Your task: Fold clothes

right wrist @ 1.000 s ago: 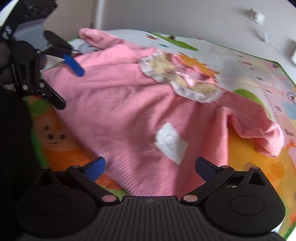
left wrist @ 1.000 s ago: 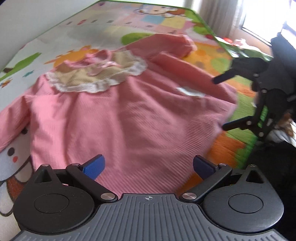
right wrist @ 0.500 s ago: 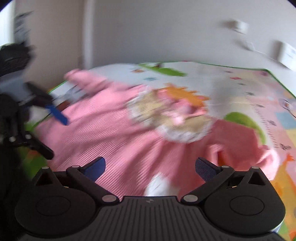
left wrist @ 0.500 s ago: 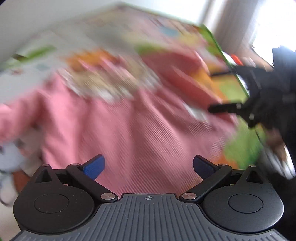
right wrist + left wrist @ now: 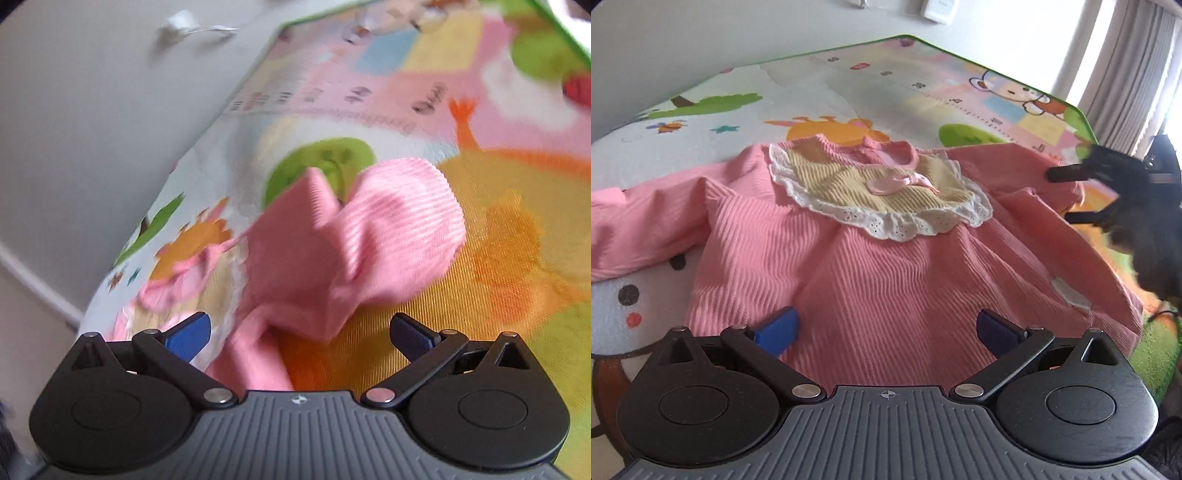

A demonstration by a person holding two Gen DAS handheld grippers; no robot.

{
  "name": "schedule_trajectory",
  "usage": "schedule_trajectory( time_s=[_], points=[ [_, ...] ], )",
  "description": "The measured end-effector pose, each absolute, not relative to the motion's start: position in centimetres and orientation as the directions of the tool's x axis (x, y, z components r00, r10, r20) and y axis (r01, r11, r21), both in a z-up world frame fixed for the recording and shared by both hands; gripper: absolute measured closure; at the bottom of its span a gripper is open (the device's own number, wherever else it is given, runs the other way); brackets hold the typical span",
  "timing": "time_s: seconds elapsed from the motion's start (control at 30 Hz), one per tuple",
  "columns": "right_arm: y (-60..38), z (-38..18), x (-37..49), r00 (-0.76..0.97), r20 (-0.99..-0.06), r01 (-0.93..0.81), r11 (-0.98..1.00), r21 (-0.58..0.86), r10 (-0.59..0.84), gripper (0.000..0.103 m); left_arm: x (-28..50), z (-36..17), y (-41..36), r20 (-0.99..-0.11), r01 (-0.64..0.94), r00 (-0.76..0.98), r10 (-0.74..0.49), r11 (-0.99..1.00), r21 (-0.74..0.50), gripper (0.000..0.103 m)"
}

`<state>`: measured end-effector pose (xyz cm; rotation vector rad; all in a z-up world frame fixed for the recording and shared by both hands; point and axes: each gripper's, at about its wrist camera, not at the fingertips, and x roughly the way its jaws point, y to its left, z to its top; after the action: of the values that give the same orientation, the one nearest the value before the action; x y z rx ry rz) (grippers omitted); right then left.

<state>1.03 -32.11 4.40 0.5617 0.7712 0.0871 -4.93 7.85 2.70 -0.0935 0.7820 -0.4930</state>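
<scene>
1. Left gripper [image 5: 886, 326]: jaws spread wide, nothing between them, hovering over the lower body of my pink ribbed dress [image 5: 879, 280], which lies face up and spread out on the cartoon play mat [image 5: 820, 85].
2. Right gripper [image 5: 300, 334]: jaws spread, empty, pointed at the crumpled right sleeve [image 5: 373, 236].
3. Risk: that sleeve is bunched over itself; I judge a pinch there could catch several layers and drag the bodice askew.
4. Risk: lace bib collar [image 5: 886, 201] may crease if folded under.
5. Obscured: right view is motion-blurred; hem hides behind my left gripper; left sleeve [image 5: 646, 225] runs off frame.
</scene>
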Motion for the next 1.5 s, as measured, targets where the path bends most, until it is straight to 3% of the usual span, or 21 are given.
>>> schedule_trajectory(
  time_s=[0.07, 0.17, 0.27, 0.33, 0.4, 0.47, 0.53, 0.63, 0.77, 0.87, 0.97, 1.1, 1.2, 1.3, 1.37, 1.5],
  points=[
    [-32.4, 3.5, 2.5, 0.744, -0.613, 0.149, 0.828, 0.54, 0.266, 0.0, -5.1, 2.7, 8.3, -0.643, 0.395, 0.603, -0.473, 0.877, -0.275, 0.0],
    [-32.3, 4.5, 3.8, 0.833, -0.502, 0.073, 0.852, 0.518, 0.233, 0.0, -5.1, 2.8, 8.4, -0.64, 0.4, 0.603, -0.477, 0.874, -0.274, 0.0],
    [-33.2, 7.3, 2.2, 0.944, -0.285, 0.012, 0.846, 0.533, 0.166, 0.0, -5.2, 2.5, 7.6, -0.644, 0.418, 0.605, -0.468, 0.875, -0.243, 0.0],
    [-33.7, 9.7, -0.5, 0.993, -0.112, 0.029, 0.87, 0.493, 0.031, 0.0, -5.3, 2.3, 7.3, -0.643, 0.428, 0.611, -0.461, 0.876, -0.222, 0.0],
    [-32.9, 11.8, -2.5, 0.983, -0.058, 0.185, 0.918, 0.35, -0.176, 0.0, -5.5, 2.2, 7.0, -0.644, 0.431, 0.62, -0.448, 0.88, -0.198, 0.0],
    [-32.2, 12.9, -3.2, 0.964, -0.083, 0.266, 0.934, 0.237, -0.253, 0.0, -5.6, 2.2, 6.7, -0.649, 0.429, 0.624, -0.434, 0.885, -0.179, 0.0],
    [-31.6, 13.1, -2.9, 0.963, -0.154, 0.247, 0.951, 0.187, -0.22, 0.0, -5.5, 2.2, 6.5, -0.654, 0.425, 0.625, -0.425, 0.889, -0.171, 0.0],
    [-30.8, 12.4, -0.5, 0.93, -0.326, 0.223, 0.966, 0.133, -0.17, 0.0, -5.5, 2.1, 6.6, -0.651, 0.426, 0.626, -0.428, 0.888, -0.174, 0.0],
    [-32.4, 9.7, 3.5, 0.872, -0.477, 0.274, 0.919, 0.283, -0.113, 0.0, -5.6, 2.0, 6.9, -0.64, 0.432, 0.629, -0.442, 0.883, -0.185, 0.0],
    [-36.3, 6.4, 5.3, 0.829, -0.558, 0.336, 0.767, 0.547, 0.035, 0.0, -5.7, 2.0, 7.3, -0.63, 0.434, 0.629, -0.455, 0.878, -0.2, 0.0],
    [-36.6, 3.1, 5.5, 0.826, -0.529, 0.29, 0.659, 0.694, 0.194, 0.0, -5.6, 1.9, 7.4, -0.626, 0.435, 0.629, -0.461, 0.876, -0.208, 0.0],
    [-30.7, 5.1, 3.6, 0.811, -0.424, -0.133, 0.834, 0.536, 0.402, 0.0, -5.7, 1.9, 7.2, -0.63, 0.437, 0.632, -0.452, 0.879, -0.192, 0.0],
    [-26.1, 6.6, 2.1, 0.735, -0.397, -0.442, 0.832, 0.336, 0.55, 0.0, -5.8, 1.9, 7.0, -0.633, 0.438, 0.634, -0.444, 0.881, -0.18, 0.0],
    [-19.8, 6.7, -0.6, 0.716, -0.557, -0.535, 0.843, -0.05, 0.422, 0.0, -5.8, 1.9, 6.9, -0.632, 0.438, 0.636, -0.442, 0.882, -0.175, 0.0],
    [-16.7, 5.7, -1.3, 0.755, -0.592, -0.512, 0.818, -0.264, 0.282, 0.0, -5.8, 1.9, 7.0, -0.631, 0.439, 0.636, -0.444, 0.881, -0.177, 0.0],
    [-13.3, 4.9, -0.5, 0.8, -0.571, -0.473, 0.781, -0.408, 0.186, 0.0, -5.8, 1.9, 7.1, -0.629, 0.439, 0.636, -0.447, 0.88, -0.181, 0.0]
  ],
)
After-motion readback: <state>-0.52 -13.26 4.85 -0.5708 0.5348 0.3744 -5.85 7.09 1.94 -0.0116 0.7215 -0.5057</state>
